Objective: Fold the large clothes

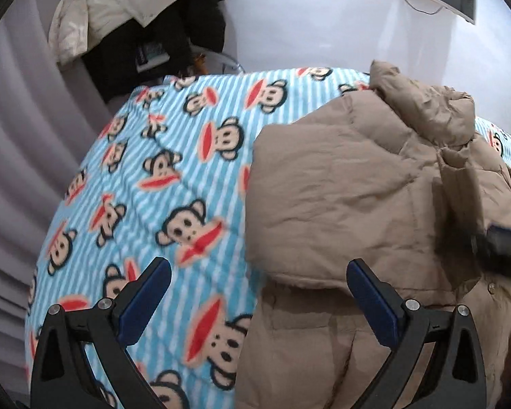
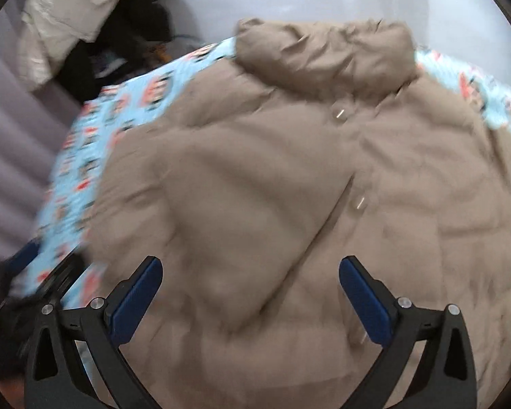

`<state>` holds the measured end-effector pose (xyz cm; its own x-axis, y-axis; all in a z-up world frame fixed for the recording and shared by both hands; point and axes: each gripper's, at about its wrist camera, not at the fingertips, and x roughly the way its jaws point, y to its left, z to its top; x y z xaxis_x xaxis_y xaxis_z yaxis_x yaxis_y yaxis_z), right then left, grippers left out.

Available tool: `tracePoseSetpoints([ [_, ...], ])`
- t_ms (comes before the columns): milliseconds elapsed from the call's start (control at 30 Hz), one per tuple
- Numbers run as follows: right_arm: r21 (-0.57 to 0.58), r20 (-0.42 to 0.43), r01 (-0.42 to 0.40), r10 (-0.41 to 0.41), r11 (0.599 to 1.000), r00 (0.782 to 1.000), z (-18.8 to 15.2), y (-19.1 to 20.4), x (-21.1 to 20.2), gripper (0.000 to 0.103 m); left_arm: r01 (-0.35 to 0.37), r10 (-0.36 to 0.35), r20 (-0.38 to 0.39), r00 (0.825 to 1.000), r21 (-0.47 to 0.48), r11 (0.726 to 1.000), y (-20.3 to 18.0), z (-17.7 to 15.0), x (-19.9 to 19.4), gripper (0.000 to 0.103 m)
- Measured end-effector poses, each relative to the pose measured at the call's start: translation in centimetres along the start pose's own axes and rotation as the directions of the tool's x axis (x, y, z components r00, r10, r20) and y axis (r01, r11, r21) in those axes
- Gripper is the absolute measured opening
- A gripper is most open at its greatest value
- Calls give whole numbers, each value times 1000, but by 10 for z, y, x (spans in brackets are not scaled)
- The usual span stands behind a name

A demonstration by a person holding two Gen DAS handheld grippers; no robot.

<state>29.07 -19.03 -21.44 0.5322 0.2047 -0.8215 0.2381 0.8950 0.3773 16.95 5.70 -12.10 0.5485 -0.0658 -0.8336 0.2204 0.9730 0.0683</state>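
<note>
We hold two hand-held grippers over a bed, both tilted downward with their blue-padded jaws spread wide and nothing between them. Ahead of the right hand-held gripper (image 2: 250,293) lies a tan puffer jacket (image 2: 255,177), spread front-up on a blue striped blanket printed with cartoon monkeys (image 1: 146,184). Its collar (image 2: 323,54) sits at the far end from the right hand-held gripper, and a line of snap buttons (image 2: 359,201) runs down the front toward us. One sleeve (image 2: 201,204) is folded across the chest, just ahead and to the left of the right jaws. The left hand-held gripper (image 1: 259,300) hovers over the jacket's left edge, half above bare blanket. Beyond the bed, far ahead and to the left, a heap of pale and dark clothing (image 1: 126,20) rests against the wall. We judge the jacket to be light, soft and bulky, with a smooth shell that may slip and padding that springs back. A firm pinch on a seam, hem or cuff should hold better than the puffy middle.
</note>
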Motion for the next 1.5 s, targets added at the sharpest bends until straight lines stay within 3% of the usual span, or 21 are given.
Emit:
tracePoseSetpoints([
  [33,17,12,-16,15,1000,1000,8,-6,2,89,7,-7,-3,1000,-16,1000,4,-1,1,103],
  [67,34,18,-58,57,998,998,17,-16,2,50,13,-13,-5,1000,-27,1000,7,-1,1,103],
  [100,52,28,-86,85,995,996,25,-27,1,26,22,-22,-5,1000,-39,999,11,2,2,103],
  [133,71,53,-111,108,991,993,30,-40,-4,12,29,-29,0,1000,-51,998,15,4,2,103],
  [267,166,145,-207,184,964,972,35,-110,-18,10,147,-151,-12,989,-159,976,39,27,22,103],
  [367,256,91,-198,180,946,979,23,-155,-3,10,251,-273,-50,961,-256,933,50,43,51,103],
  [400,269,71,-183,170,946,983,18,-164,3,10,251,-278,-66,958,-272,929,49,46,58,103],
  [500,285,35,-172,168,943,985,4,-180,14,10,182,-200,-60,978,-224,957,44,43,54,102],
  [600,328,31,-197,198,924,980,2,-192,21,10,84,-87,-64,994,-41,996,24,24,41,102],
  [667,335,28,-198,200,921,979,2,-194,23,10,44,-40,-74,996,57,997,11,14,44,102],
  [733,319,27,-189,191,929,981,0,-192,23,10,53,-47,-92,995,66,996,5,11,52,102],
  [833,298,27,-176,176,938,984,-6,-182,22,10,28,-28,-90,996,-2,1000,-6,21,71,102],
  [900,305,23,-176,177,936,984,-10,-184,18,10,-67,67,-41,997,-10,998,-8,25,74,102],
  [967,300,15,-176,180,938,983,-9,-179,18,11,-109,109,-32,994,-18,994,-1,25,80,102],
  [1033,266,7,-152,156,952,988,-9,-170,19,11,-72,69,-67,995,-40,997,13,25,78,102],
  [1100,234,-2,-122,126,965,992,-8,-166,23,11,37,-40,-73,996,-53,998,30,25,65,102],
  [1167,251,-3,-135,140,959,990,-7,-170,27,10,189,-196,-80,977,-91,978,49,29,55,102],
  [1200,261,-1,-139,144,955,990,-7,-172,28,10,226,-236,-83,968,-110,968,56,32,53,102],
  [1233,263,1,-133,137,956,991,-6,-174,27,10,290,-306,-90,948,-155,944,68,39,57,102],
  [1367,254,8,-44,43,966,999,-3,-183,19,10,377,-420,-114,900,-278,883,78,61,98,102],
  [1500,254,-16,-14,19,967,1000,-1,-201,17,10,492,-559,-168,812,-319,810,37,75,133,101],
])
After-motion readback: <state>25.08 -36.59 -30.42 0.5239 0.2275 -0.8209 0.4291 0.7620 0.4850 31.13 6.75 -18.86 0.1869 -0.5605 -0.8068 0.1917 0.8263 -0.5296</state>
